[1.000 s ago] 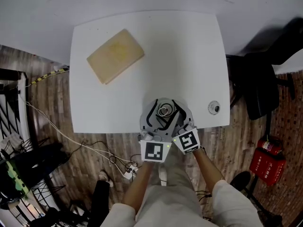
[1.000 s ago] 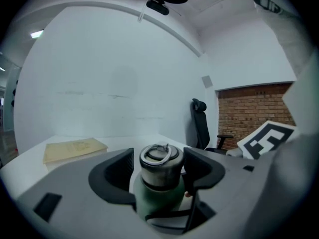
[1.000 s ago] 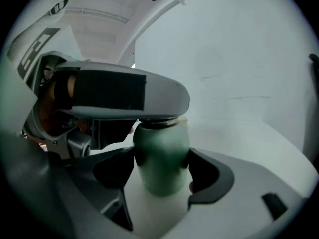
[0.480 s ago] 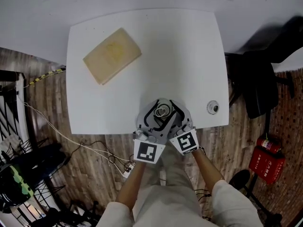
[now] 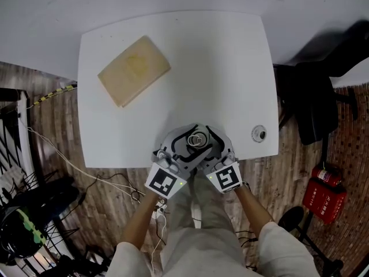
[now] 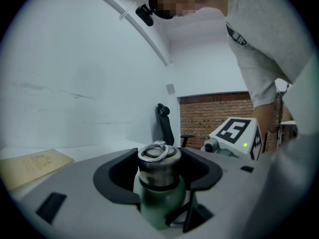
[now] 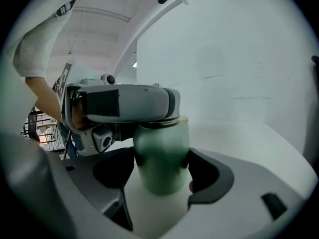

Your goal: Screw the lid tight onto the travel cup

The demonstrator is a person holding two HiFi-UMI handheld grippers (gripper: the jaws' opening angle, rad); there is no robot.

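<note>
At the near edge of a white table [image 5: 219,68], a green travel cup [image 7: 160,156] is held upright with its metal lid [image 6: 158,156] on top. The right gripper [image 7: 162,171] pinches the cup's body between its jaws, and the left gripper [image 6: 159,169], higher up, pinches the lid. Farther back on the table, well apart, lies a pale wooden block [image 5: 134,70].

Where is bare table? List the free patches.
Free: the middle and right of the table, between the tan block and the right edge; also the front-left strip below the block. Crowded: the front edge, where left gripper holds the lid, right gripper the travel cup, beside a small round fitting.
</note>
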